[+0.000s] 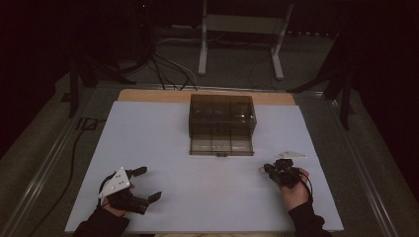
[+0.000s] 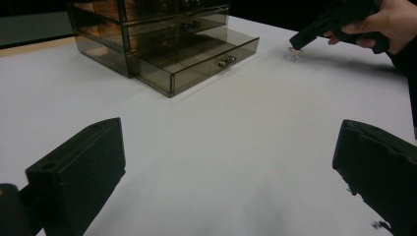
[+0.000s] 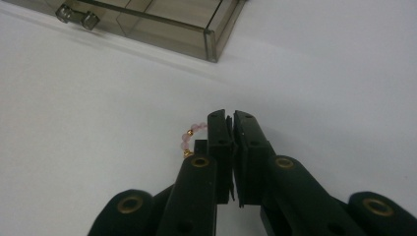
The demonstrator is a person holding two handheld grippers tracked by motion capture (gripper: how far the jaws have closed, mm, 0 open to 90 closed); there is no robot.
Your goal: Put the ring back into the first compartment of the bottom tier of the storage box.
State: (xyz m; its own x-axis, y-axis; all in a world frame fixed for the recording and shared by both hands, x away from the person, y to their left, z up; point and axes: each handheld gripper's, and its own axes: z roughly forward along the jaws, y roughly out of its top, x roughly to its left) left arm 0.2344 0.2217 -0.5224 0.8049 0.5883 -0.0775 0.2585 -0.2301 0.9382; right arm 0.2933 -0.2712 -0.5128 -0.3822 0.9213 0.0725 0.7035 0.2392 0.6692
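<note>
A smoky clear drawer box (image 1: 222, 114) stands at the back middle of the white mat (image 1: 163, 143), its bottom drawer (image 1: 221, 146) pulled out towards me. My right gripper (image 1: 264, 169) rests low on the mat just right of the drawer's front. In the right gripper view its jaws (image 3: 231, 119) are pressed together, and a pink and gold bead bracelet (image 3: 189, 139) curls out from their left side. From the left gripper view the bracelet (image 2: 295, 52) hangs under that gripper's tip (image 2: 298, 42). My left gripper (image 1: 148, 183) lies at the near left, jaws wide apart with nothing between them (image 2: 231, 172).
The drawer (image 2: 196, 58) has a small metal knob (image 2: 226, 61) on its front and dividers inside. Behind the table stand a white frame's legs (image 1: 202, 49) and loose cables (image 1: 168, 69) on the floor. A strip of wooden tabletop (image 1: 148, 95) shows beyond the mat.
</note>
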